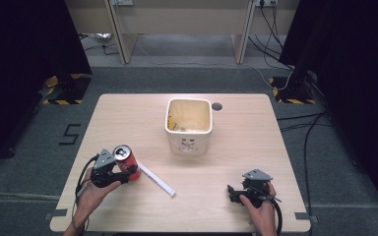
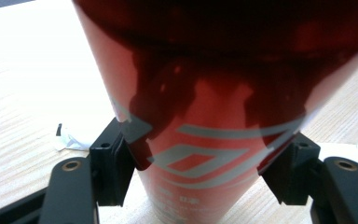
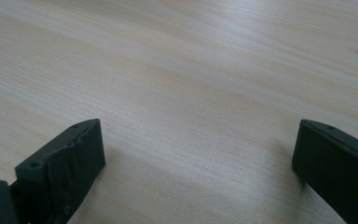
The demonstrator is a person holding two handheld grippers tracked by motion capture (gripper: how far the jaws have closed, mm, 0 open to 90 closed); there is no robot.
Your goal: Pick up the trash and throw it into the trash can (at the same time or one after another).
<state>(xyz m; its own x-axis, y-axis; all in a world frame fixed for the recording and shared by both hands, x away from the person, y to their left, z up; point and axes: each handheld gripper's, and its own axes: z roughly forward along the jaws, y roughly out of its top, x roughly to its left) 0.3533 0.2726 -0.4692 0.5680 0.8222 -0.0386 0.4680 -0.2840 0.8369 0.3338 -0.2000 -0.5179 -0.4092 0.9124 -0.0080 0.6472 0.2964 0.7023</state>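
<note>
Bin (image 1: 189, 142) holds scraps; left tool (image 1: 123, 173) pinches red can (image 1: 127, 161); right tool (image 1: 233, 192) spread.

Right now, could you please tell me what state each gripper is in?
Left gripper: closed on the red can, pads pressing both its sides.
Right gripper: open, nothing between its jaws, over the bare table.

A red drink can (image 1: 126, 162) with silver lettering and a silver top stands upright at the near left of the table (image 1: 236, 147), leaning a little in the high view. It sits clamped between the jaws of the left gripper (image 1: 123, 174), which press on both sides of its lower body. A white strip (image 1: 158, 180) lies just beside it.
</note>
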